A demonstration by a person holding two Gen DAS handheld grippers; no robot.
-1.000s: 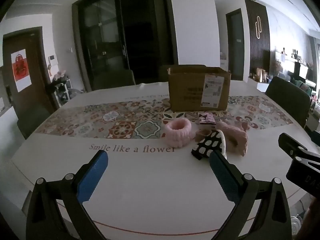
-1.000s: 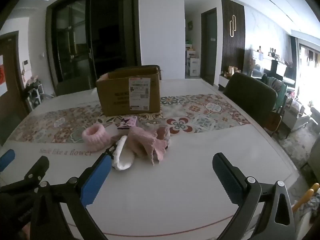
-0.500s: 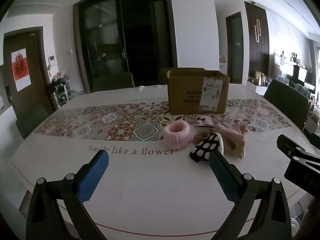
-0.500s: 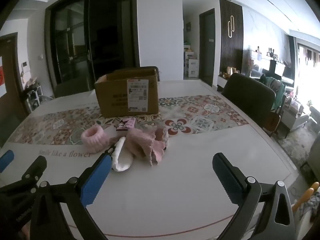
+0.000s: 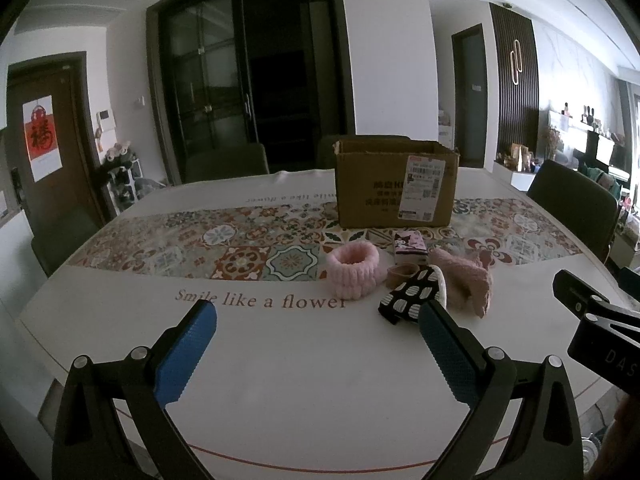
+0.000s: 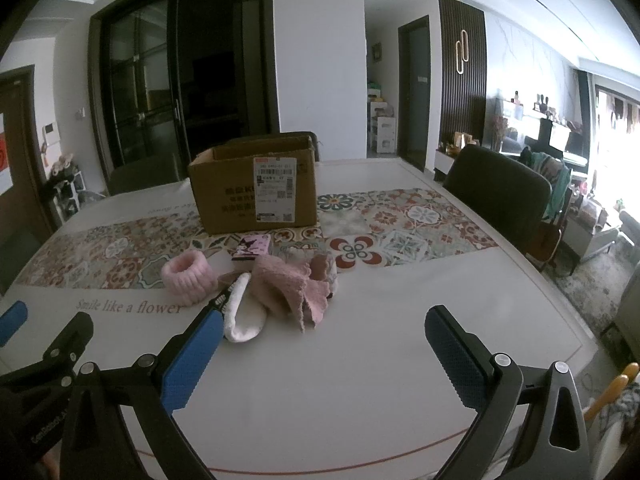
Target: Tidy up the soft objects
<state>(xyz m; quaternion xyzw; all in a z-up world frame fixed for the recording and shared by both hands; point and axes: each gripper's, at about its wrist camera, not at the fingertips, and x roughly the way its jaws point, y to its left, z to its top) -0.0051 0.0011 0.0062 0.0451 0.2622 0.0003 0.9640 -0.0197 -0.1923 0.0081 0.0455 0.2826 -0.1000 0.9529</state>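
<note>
A pile of soft things lies mid-table: a pink fluffy band (image 5: 353, 269) (image 6: 185, 276), a black-and-white spotted sock (image 5: 412, 293) with a white inside (image 6: 244, 316), a pink fuzzy cloth (image 5: 466, 282) (image 6: 290, 288) and a small tan ring (image 5: 402, 274). A small pink printed box (image 5: 410, 245) (image 6: 253, 247) sits behind them. An open cardboard box (image 5: 396, 182) (image 6: 256, 188) stands further back. My left gripper (image 5: 316, 344) and right gripper (image 6: 324, 344) are both open and empty, above the near table, short of the pile.
The white table (image 5: 320, 380) has a patterned tile runner (image 5: 240, 244) and the text "Smile like a flower". Dark chairs stand at the right (image 6: 500, 196) and far side (image 5: 224, 168). The right gripper's body shows at the left wrist view's right edge (image 5: 592, 320).
Both views have shifted only slightly; the grippers stay open and nothing on the table has moved.
</note>
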